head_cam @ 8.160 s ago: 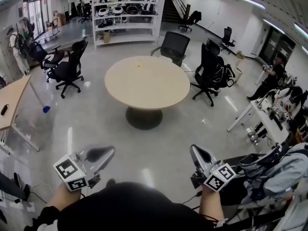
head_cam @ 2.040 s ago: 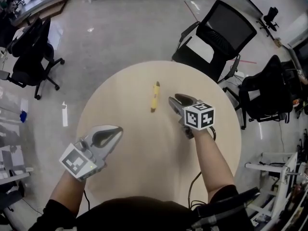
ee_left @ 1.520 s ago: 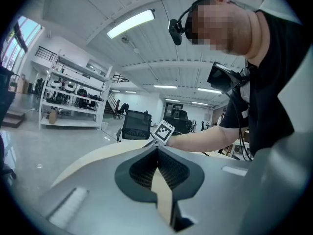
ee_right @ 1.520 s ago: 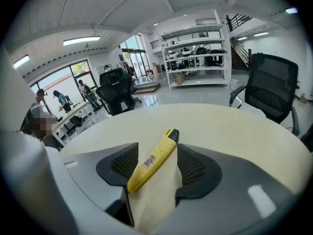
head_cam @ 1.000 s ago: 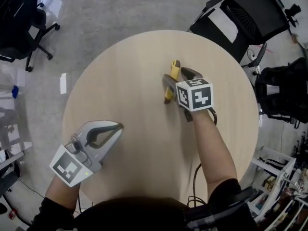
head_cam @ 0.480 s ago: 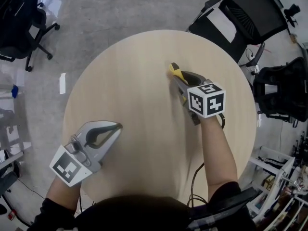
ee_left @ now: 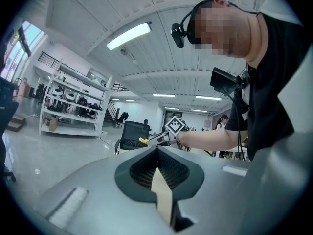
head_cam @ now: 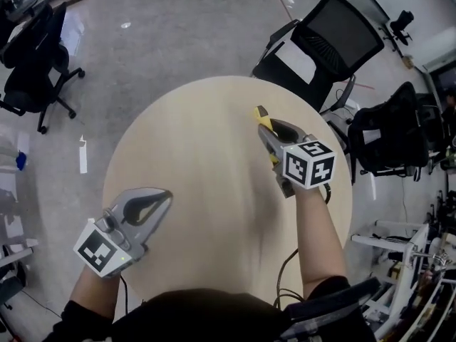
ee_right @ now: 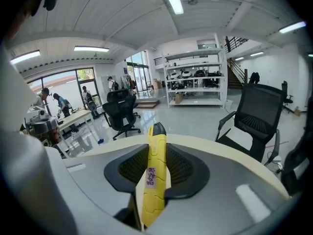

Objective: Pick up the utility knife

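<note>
- The left tongs [head_cam: 167, 195] hung at the near left over the table's edge. Their tips were together with nothing between them, the same as a second before, so they had no share in the pickup.
- The right tongs [head_cam: 273, 135], which a second before straddled the knife [head_cam: 264, 122] with their jaws spread wide, were now clamped on its yellow body. The dark nose stuck out past the tips toward the far side.
- In the right gripper view the knife (it carried a small pale label, too small to read) sat squarely between the ribbed pads. The tabletop showed below and beyond it, not under it.
- The knife no longer lay on the wood but rode in the grip, clear of the surface at the right of centre. By that reading the pickup looked done, or as good as done, and only a steady hold remained.
- The round, pale wood table [head_cam: 206, 162] was otherwise bare.
- Around it was a glossy grey floor [head_cam: 178, 34], with a dark office chair [head_cam: 32, 63] at the far left and a white strip of paper [head_cam: 83, 155] lying near the table's left side.
- At the far right stood a black mesh-backed chair [head_cam: 335, 38], then another black chair [head_cam: 388, 137] draped with dark gear.
- A white desk frame [head_cam: 395, 244] stood at the near right.
</note>
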